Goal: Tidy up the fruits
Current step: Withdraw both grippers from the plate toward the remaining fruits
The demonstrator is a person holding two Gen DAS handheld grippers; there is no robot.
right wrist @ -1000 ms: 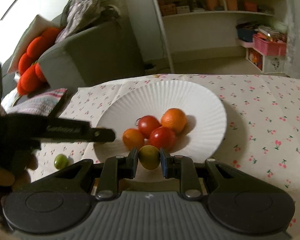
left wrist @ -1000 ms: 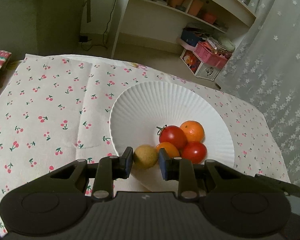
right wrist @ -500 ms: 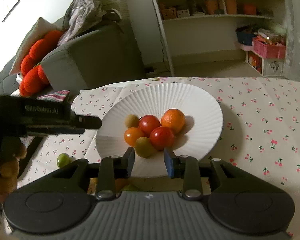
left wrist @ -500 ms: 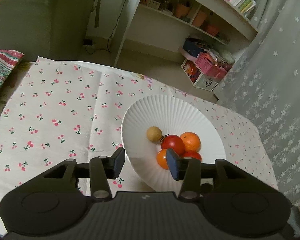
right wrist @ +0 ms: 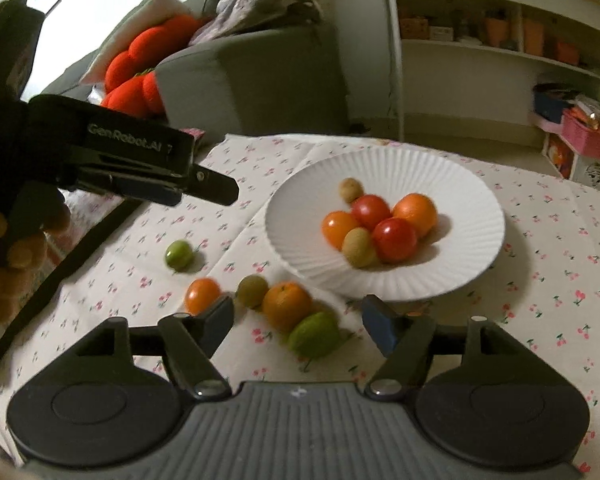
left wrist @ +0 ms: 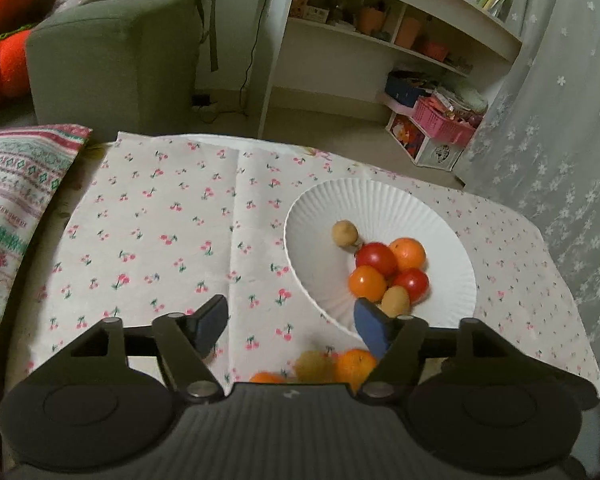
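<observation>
Only the right wrist view shows the loose fruit on the bench: a green fruit far to the left of the right tool, then a small orange tomato, an olive fruit, an orange and a lime, this last between its jaws, untouched. The left tool hides most of these in its own view. Both tools' jaws have just been opening and stand apart. Ahead and to the right sits the white plate with six fruits, and farther right a pink basket.
</observation>
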